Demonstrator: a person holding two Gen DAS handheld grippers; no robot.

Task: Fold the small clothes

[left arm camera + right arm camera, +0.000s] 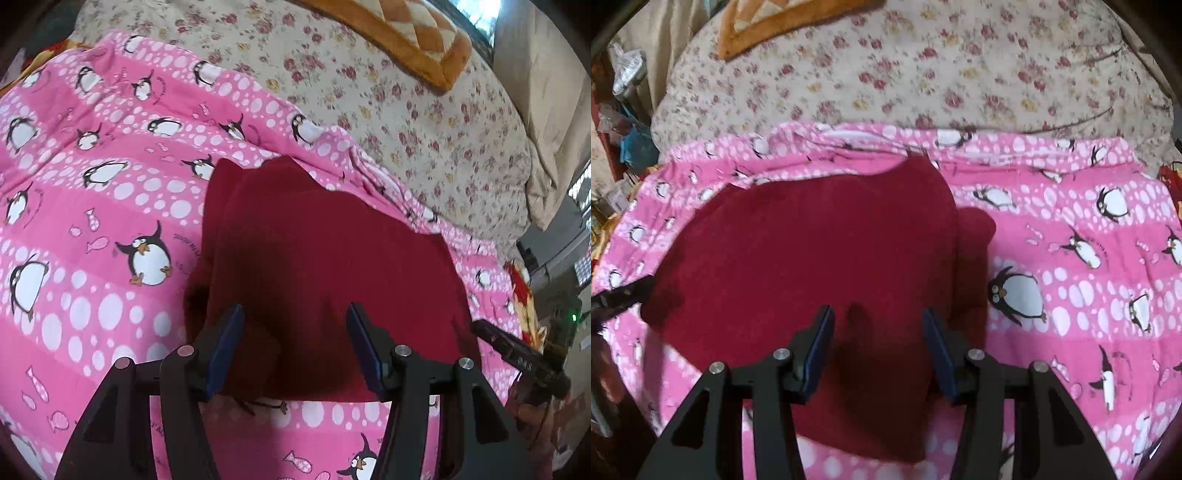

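A dark red garment lies spread on a pink penguin-print sheet. One thicker folded edge runs along its left side in the left wrist view. My left gripper hovers over the garment's near part, open, with no cloth pinched between its blue pads. The right wrist view shows the same red garment, its lumpy folded edge on the right. My right gripper stands open above its near edge, nothing gripped. Each gripper shows at the other view's border: the right gripper's finger and the left gripper's finger.
Beyond the pink sheet lies a cream floral bedcover with an orange patterned cushion at the back. Cluttered items stand off the bed's left side in the right wrist view. Grey equipment sits past the bed's right edge.
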